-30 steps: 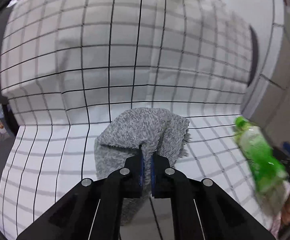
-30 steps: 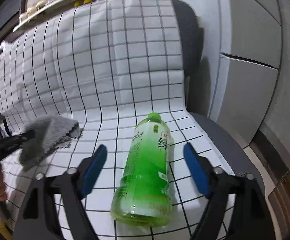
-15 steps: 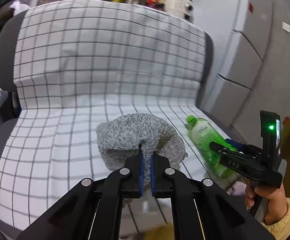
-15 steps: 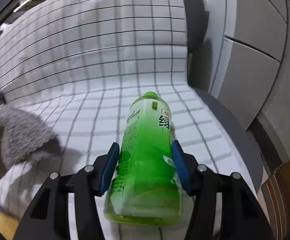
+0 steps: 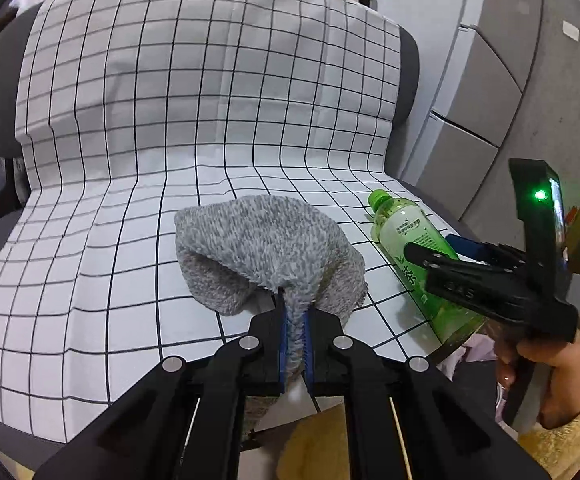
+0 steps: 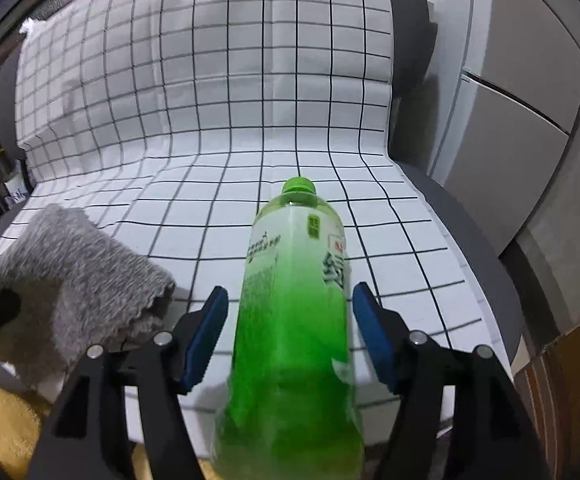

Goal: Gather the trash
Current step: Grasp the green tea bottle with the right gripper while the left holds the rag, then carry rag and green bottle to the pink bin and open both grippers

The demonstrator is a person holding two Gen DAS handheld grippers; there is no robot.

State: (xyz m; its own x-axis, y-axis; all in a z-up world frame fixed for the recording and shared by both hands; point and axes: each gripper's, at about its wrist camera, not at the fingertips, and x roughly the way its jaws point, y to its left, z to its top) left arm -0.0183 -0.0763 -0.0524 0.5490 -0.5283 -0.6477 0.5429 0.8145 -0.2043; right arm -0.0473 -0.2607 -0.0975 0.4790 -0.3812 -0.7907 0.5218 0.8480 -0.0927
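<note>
The chair (image 5: 210,80), draped in a white cloth with a black grid (image 6: 250,100), is filling most of both views, its seat taking up the middle of the frame. On that seat the grey fuzzy rag (image 5: 266,248) is bunching up at centre, and the left claw (image 5: 294,344) is clenching a fold of it between its blue pads, just as it was a second ago.

The change is on the other side. The green drink bottle (image 6: 294,320) is lying along the seat with its cap pointing to the chair back, low in the centre of the right wrist view. Half a second ago the right claw (image 6: 290,332) was pressing its pads against the bottle's sides; now the pads are standing apart from it, with white cloth showing in the gap on each side, so the claw is released. Whether the bottle is resting on the seat or sliding off its front edge, I cannot tell. To my eye this piece of trash is not secured, and a fresh grasp looks needed.
</note>
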